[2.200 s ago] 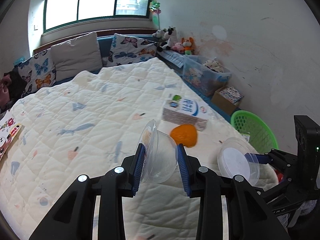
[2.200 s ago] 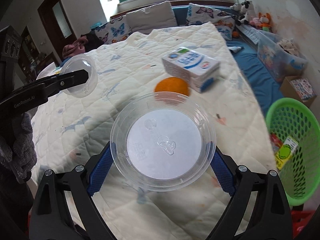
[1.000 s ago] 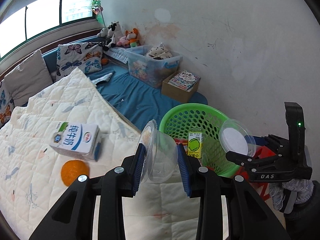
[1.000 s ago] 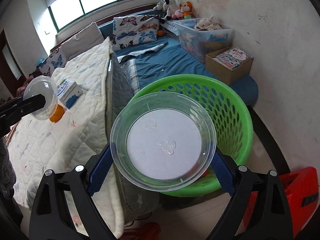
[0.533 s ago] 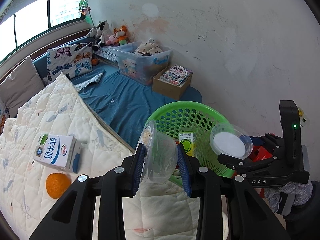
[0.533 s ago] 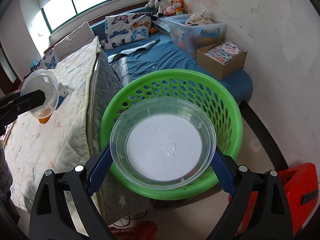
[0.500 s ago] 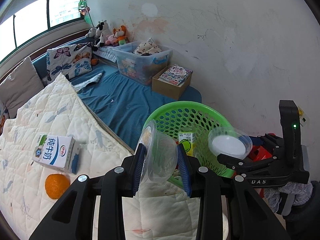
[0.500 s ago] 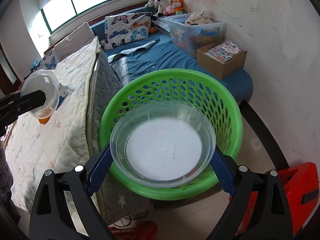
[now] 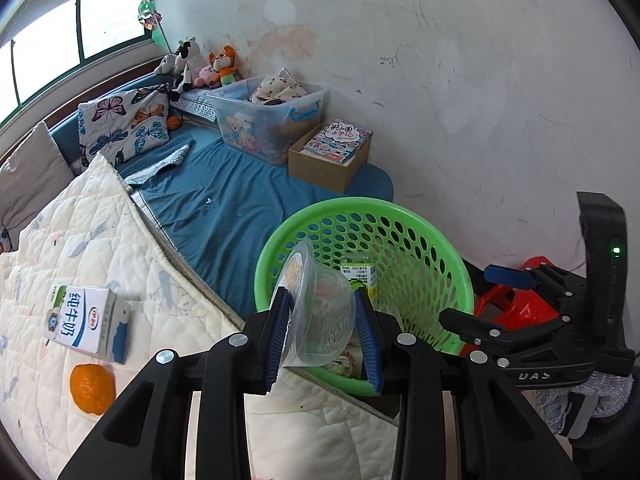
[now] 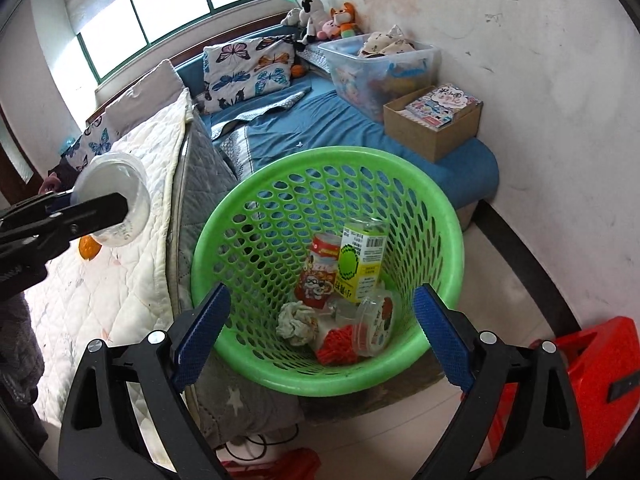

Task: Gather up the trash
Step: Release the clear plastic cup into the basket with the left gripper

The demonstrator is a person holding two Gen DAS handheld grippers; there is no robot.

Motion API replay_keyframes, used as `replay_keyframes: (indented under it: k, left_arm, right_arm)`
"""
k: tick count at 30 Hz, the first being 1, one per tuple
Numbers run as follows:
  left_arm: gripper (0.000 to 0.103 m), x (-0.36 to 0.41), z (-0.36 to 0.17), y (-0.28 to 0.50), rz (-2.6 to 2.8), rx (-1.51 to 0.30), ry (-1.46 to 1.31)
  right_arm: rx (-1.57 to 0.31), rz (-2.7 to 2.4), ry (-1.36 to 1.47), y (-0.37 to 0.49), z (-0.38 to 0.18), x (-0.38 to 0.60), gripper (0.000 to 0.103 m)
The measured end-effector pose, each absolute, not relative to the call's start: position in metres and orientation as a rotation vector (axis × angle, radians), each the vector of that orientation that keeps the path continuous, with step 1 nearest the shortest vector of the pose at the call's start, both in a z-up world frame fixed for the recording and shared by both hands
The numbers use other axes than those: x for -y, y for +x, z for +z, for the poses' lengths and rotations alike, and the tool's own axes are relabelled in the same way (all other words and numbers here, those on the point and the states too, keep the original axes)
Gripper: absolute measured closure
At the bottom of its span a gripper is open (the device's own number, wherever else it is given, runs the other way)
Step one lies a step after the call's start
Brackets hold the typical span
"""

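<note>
My left gripper (image 9: 324,336) is shut on a clear plastic bowl (image 9: 320,312), held over the bed edge beside the green basket (image 9: 400,216). In the right wrist view the bowl (image 10: 116,204) hangs left of the basket (image 10: 432,188). My right gripper (image 10: 320,336) is open and empty just above the basket's near rim. The clear lid (image 10: 372,320) lies tilted in the basket among a yellow-green carton (image 10: 360,264), a red can (image 10: 318,276) and a crumpled tissue (image 10: 296,324). A milk carton (image 9: 86,324) and an orange (image 9: 91,388) lie on the quilt.
The quilted bed (image 9: 80,240) is on the left, a blue mat (image 9: 240,200) behind the basket. A cardboard box of books (image 9: 332,156) and a clear toy bin (image 9: 272,116) stand by the wall. A red object (image 10: 592,368) sits on the floor at right.
My right gripper has opened and the clear lid has dropped into the green basket. My left gripper still holds the bowl and has moved closer to the basket.
</note>
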State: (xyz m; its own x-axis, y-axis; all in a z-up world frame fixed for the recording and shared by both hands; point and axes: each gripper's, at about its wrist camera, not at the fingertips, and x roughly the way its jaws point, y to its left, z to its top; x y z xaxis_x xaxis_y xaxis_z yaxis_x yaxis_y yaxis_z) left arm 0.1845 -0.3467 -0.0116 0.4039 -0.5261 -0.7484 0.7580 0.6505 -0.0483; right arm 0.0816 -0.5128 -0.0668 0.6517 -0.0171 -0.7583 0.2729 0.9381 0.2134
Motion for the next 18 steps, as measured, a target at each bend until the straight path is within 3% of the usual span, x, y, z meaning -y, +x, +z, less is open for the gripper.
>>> replay_keyframes:
  k: [18]
  left_arm:
    - [0.069,0.371,-0.034,0.187,-0.836,-0.874,0.359]
  right_arm:
    - [-0.834,-0.181,0.335,0.067,-0.061,0.517,0.011]
